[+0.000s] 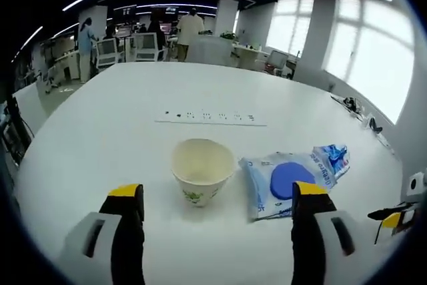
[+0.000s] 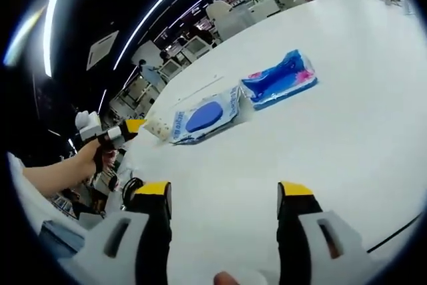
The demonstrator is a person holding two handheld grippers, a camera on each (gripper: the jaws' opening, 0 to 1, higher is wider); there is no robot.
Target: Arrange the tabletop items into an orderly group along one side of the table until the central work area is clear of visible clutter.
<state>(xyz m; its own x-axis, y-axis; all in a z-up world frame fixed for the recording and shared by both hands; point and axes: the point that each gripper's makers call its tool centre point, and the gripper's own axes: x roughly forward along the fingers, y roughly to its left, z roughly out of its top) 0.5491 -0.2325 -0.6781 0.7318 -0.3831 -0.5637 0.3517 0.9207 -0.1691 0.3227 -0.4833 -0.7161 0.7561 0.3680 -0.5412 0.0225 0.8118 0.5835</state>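
The cream paper cup with a green print (image 1: 202,177) is standing mid-table, just beside the white-and-blue plastic packet (image 1: 283,183). We are approaching it with the left gripper (image 1: 217,199), jaws spread and empty; the right gripper (image 2: 223,197) is hanging agape, empty. Next we need to close around the cup.

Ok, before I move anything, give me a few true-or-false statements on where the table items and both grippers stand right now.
1. The cream paper cup stands upright, its open mouth up. True.
2. The left gripper is clamped on the cup. False: its jaws stand open, apart from the cup.
3. A white pack with a blue oval lies flat beside the cup. True.
4. The blue and pink plastic pack is stacked on the white pack. False: they lie side by side on the white table.
5. The right gripper holds a pack. False: it is open, holding nothing.
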